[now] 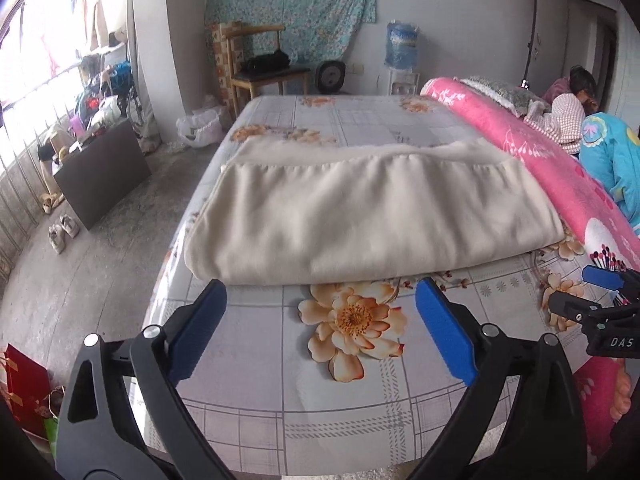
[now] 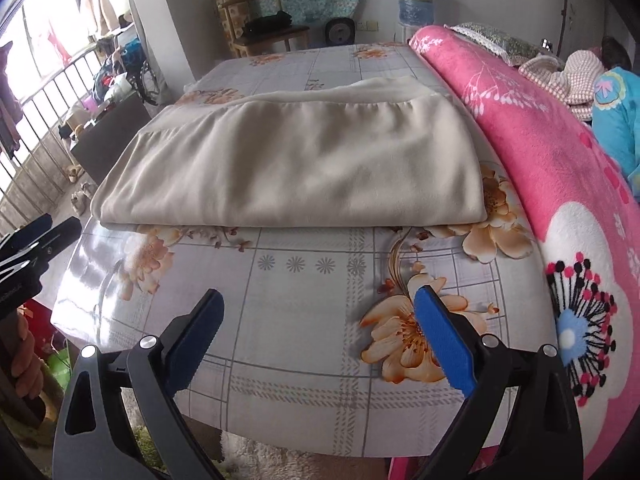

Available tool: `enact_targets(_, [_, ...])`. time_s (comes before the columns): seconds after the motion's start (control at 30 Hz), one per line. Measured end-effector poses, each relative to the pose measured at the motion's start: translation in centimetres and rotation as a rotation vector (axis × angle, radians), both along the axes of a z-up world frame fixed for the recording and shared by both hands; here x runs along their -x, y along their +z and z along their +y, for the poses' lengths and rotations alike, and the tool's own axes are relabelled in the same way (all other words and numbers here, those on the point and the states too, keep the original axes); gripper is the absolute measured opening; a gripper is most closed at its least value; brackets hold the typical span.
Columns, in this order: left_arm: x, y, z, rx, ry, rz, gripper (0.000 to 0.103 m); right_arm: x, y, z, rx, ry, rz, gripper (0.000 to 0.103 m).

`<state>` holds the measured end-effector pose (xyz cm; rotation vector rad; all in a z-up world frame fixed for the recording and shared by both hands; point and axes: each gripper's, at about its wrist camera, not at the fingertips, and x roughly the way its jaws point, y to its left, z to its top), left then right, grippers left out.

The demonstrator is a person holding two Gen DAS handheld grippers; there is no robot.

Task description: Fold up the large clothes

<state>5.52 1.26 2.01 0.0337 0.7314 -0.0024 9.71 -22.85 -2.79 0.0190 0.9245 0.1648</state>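
- "DAS" in pale letters stands on the black body of the right tool [image 1: 606,288], at the left wrist view's right edge.

I read daylight entering from the window [image 1: 24,52], which is blown out to white in both views. The bed sheet [image 2: 288,320] nearest that window shows a pale sheen. Shadows are soft. The folded cloth [image 1: 372,216] looks slightly soft-focused. Fisheye bending and dark corners grow away from the window.
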Motion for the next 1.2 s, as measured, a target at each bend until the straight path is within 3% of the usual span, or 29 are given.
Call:
enact_targets(0.1, [1.3,2.2,-0.4,-0.025,-0.005,-0.086,0.095,1.1,1.9,0.9,0.044,-0.004,-0.078,0.096])
enact_targets(0.23, [2.3,3.9,-0.6,-0.067,0.030,-0.135,0.095,2.5,4.5,2.0,0.112,-0.027,-0.196,0.097])
enact_targets(0.33, [2.7,4.5,-1.0,-0.111,0.045,-0.143,0.095,3.6,6.0,2.7,0.152,-0.063,-0.276,0.097])
enact_targets(0.47, [2.7,4.6,-1.3,-0.106,0.025,-0.114,0.095,4.6,7.2,3.6,0.171,-0.059,-0.331,0.097])
enact_targets(0.7, [2.2,3.2,-0.9,-0.035,0.067,-0.036,0.095,5.1,7.1,4.0,0.188,-0.076,-0.316,0.097])
enact_targets(1.2, [-0.8,-0.4,-0.6,-0.008,0.124,0.186,0.095,1.6,2.2,2.3,0.107,-0.110,-0.033,0.097])
